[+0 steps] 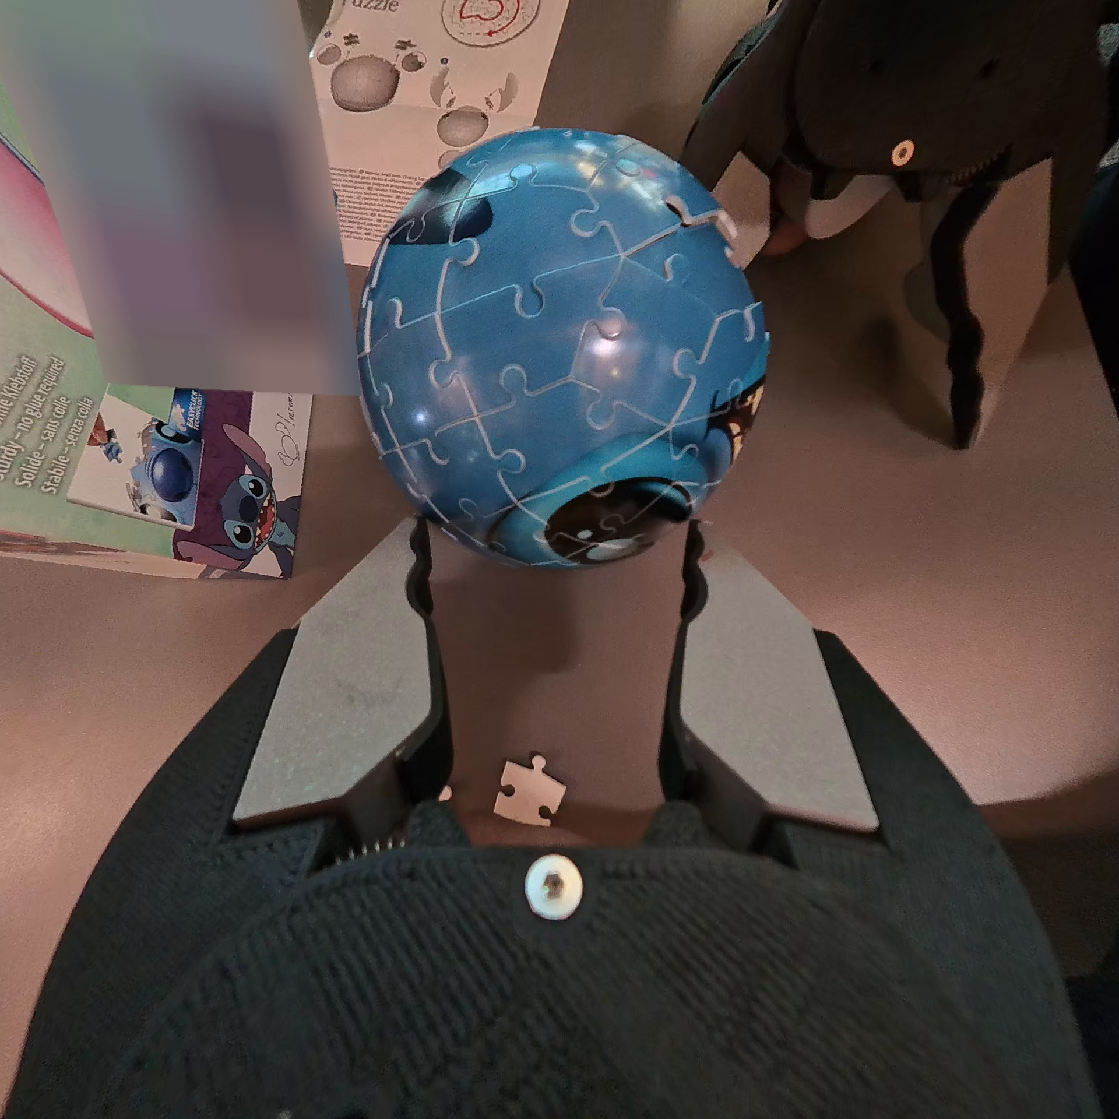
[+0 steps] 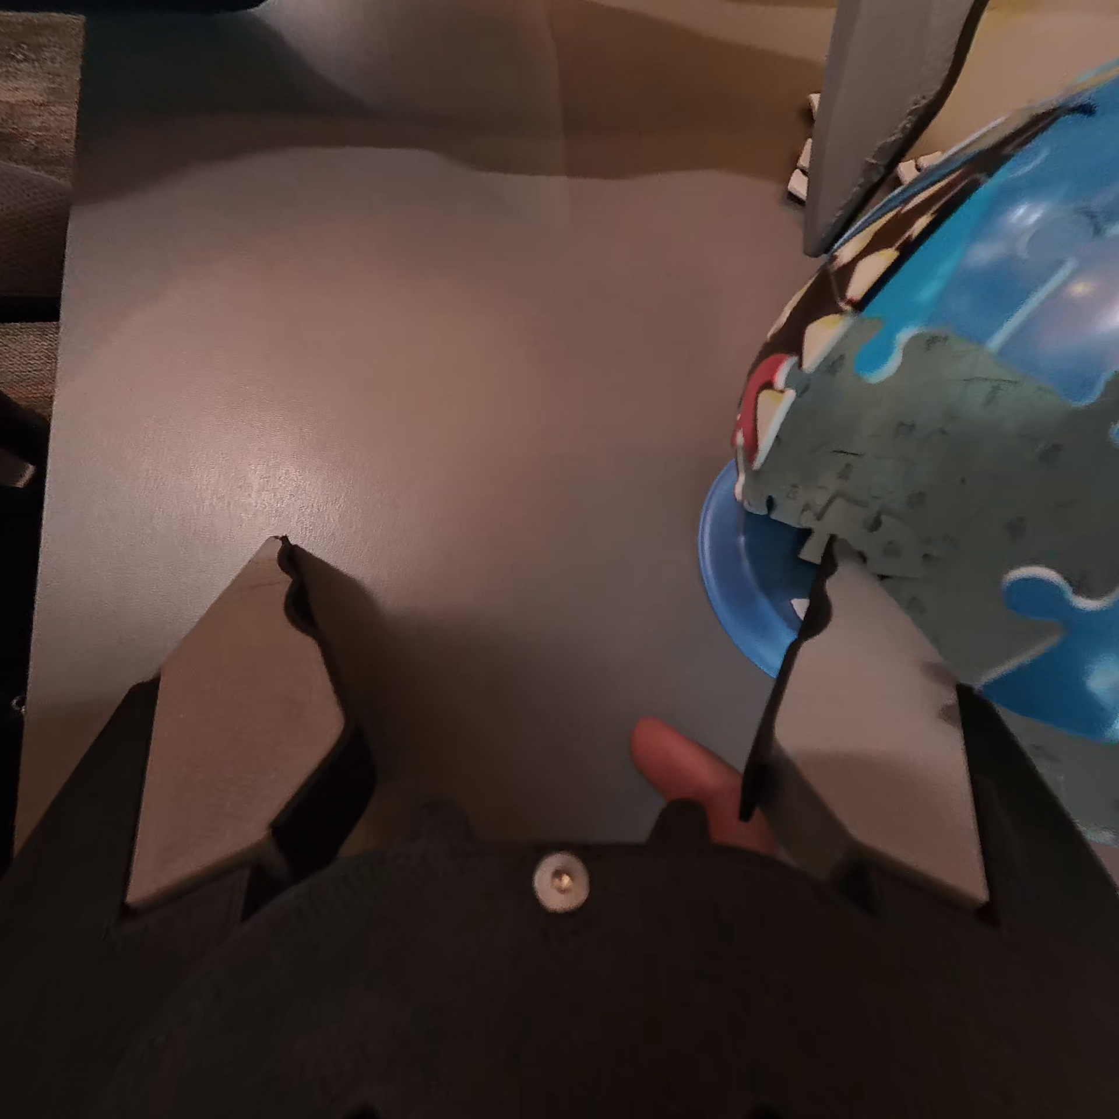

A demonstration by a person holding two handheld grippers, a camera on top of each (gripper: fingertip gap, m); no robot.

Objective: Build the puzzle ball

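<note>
The blue puzzle ball (image 1: 557, 351) is mostly built and glossy. My left gripper (image 1: 557, 530) is shut on its lower sides, one fingertip on each side. In the right wrist view the ball (image 2: 981, 290) has a gap that shows the grey insides of its pieces (image 2: 908, 460). It hangs over a blue ring stand (image 2: 742, 596). My right gripper (image 2: 554, 539) is open and empty, and its right finger (image 2: 860, 696) rests against the edge of the gap. A partly seated piece (image 1: 723, 227) sticks out at the ball's far right edge. A loose piece (image 1: 530, 790) lies white side up on the table.
The puzzle box (image 1: 181, 484) stands at the left and the instruction sheet (image 1: 436, 91) lies behind the ball. The right gripper's fingers (image 1: 993, 290) show at the upper right of the left wrist view. A few loose pieces (image 2: 799, 178) lie beyond the ball. A person's finger (image 2: 678, 769) shows by my right gripper. My left tips are roughly 12 cm from the loose piece (image 1: 530, 790).
</note>
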